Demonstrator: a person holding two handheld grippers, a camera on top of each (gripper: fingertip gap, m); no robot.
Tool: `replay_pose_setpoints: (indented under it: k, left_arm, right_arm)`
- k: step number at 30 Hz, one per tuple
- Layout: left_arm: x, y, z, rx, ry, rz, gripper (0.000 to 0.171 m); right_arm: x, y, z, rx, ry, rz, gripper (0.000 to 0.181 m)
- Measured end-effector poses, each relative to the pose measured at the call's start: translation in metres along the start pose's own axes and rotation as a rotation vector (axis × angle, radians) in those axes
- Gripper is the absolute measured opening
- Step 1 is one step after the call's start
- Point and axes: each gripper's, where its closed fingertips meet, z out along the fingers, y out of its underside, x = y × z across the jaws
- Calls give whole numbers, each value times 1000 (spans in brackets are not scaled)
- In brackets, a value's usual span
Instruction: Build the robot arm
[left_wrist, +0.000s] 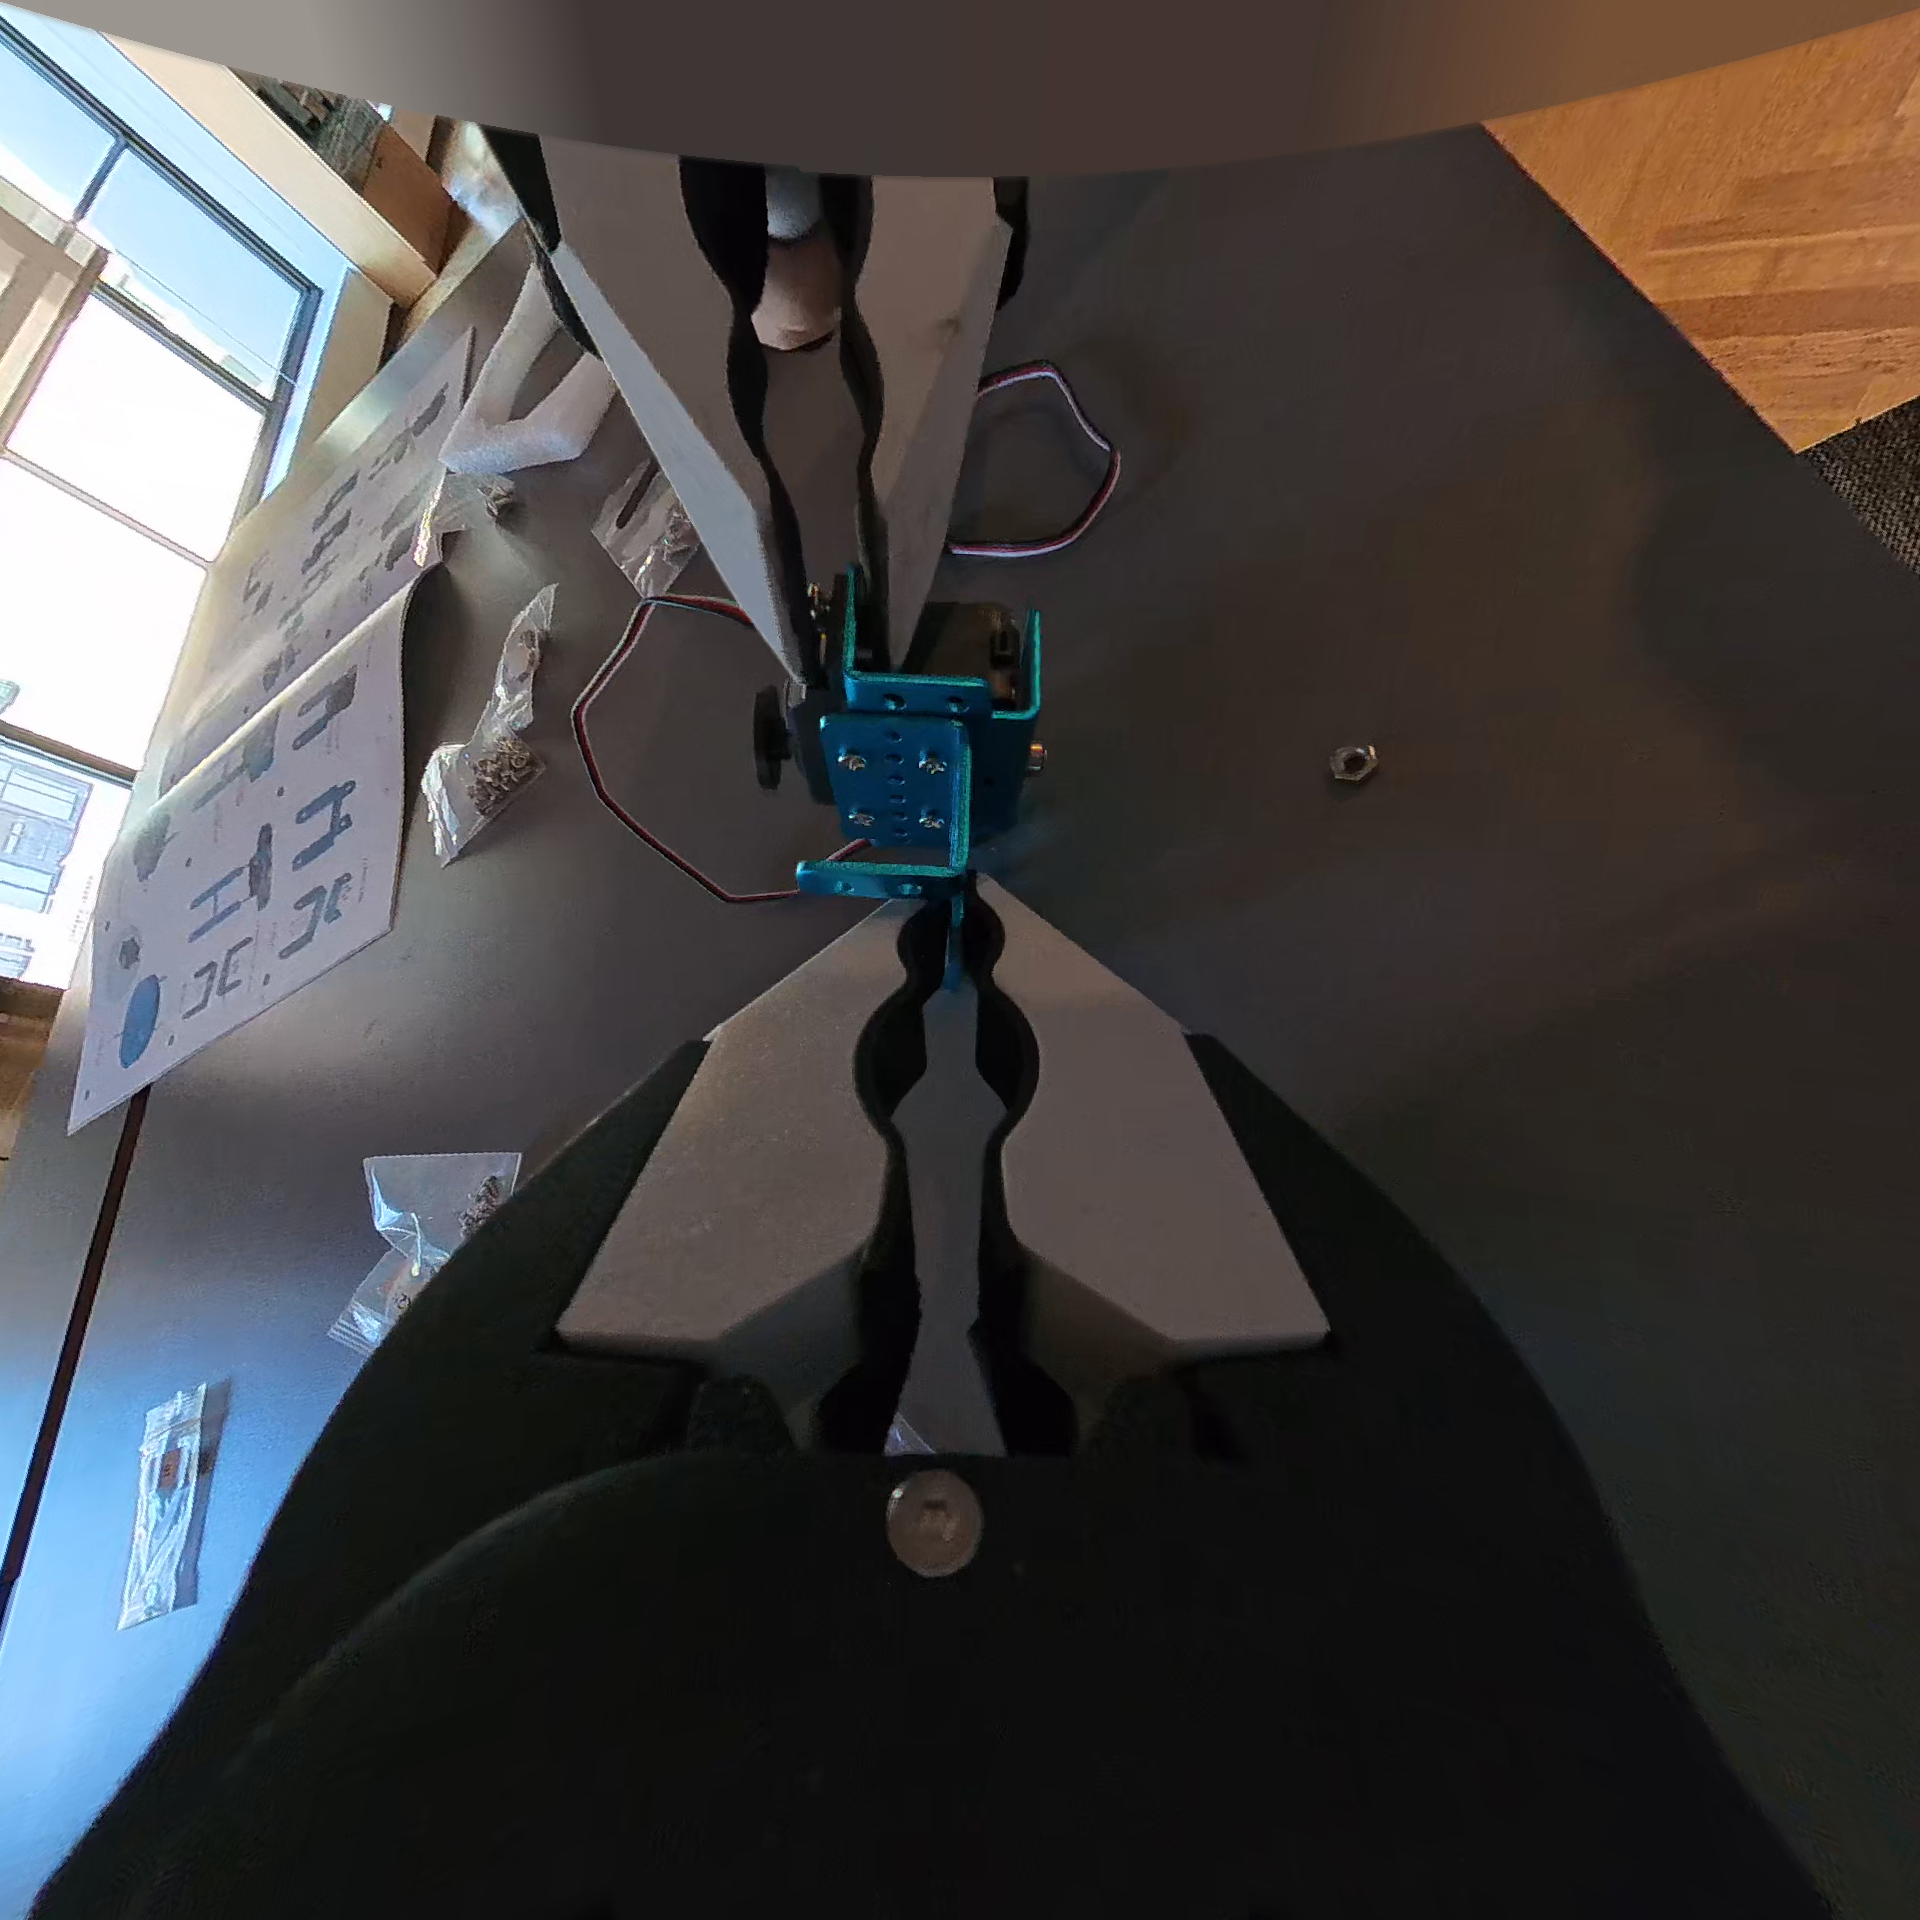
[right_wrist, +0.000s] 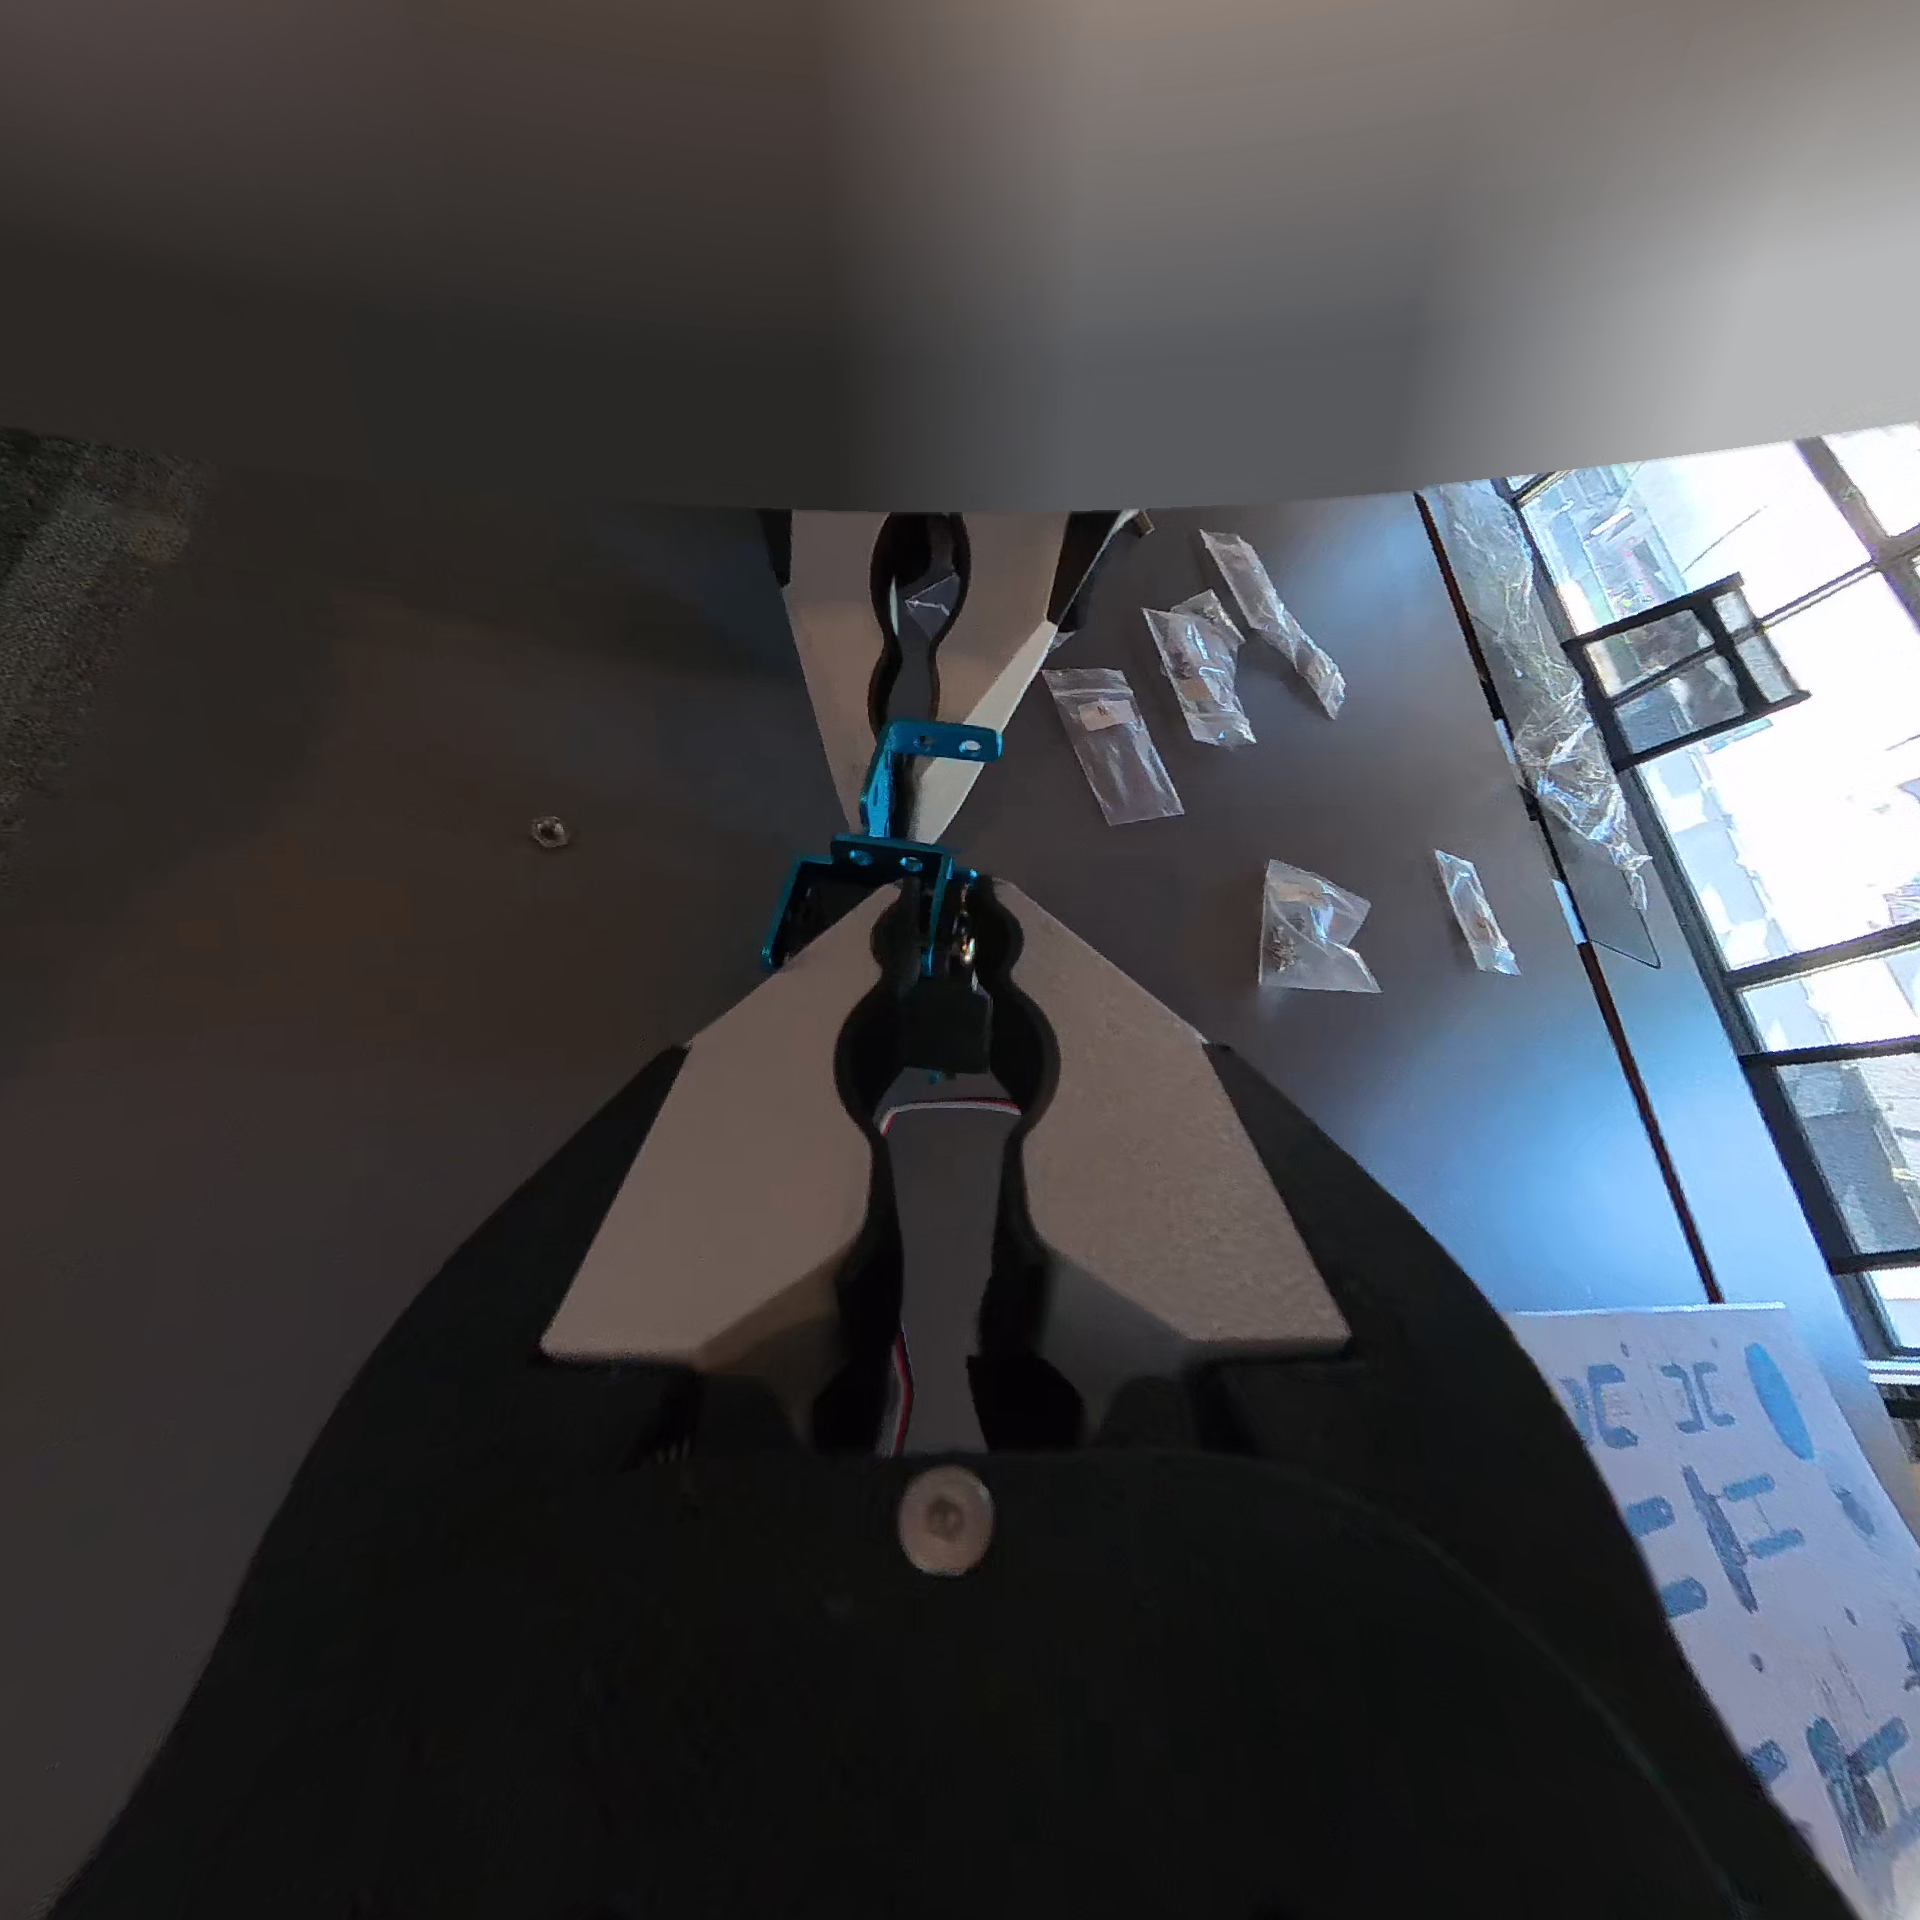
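The left tool is clenched on the thin edge of a small blue metal bracket. That bracket joins a bigger blue metal frame with a black motor inside it. The right tool comes from the other side and is clenched on the motor end of the frame. Thin red, black and white wires loop out to the left tool's left. All of this hangs just above a dark grey surface. A small metal nut lies alone off to the right. Farther left lie little clear bags of screws and a white paper sheet with blue pictures.
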Motion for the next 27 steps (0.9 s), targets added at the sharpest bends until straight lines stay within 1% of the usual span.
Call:
replay_pose_setpoints:
  k: [2, 7, 23, 27]
  left_arm:
    - [1, -1, 0, 3, 5, 4, 2]
    - [3, -2, 0, 1, 9, 27, 2]
    - [6, -4, 1, -7, 20, 48, 3]
    - [5, -3, 0, -10, 6, 56, 2]
  right_arm:
    - [-1, 0, -1, 1, -22, 24, 9]
    - [-4, -1, -2, -10, -22, -29, 8]
    - [-9, -2, -3, 0, -60, -47, 9]
    - [-6, -3, -2, 46, -63, -17, 10]
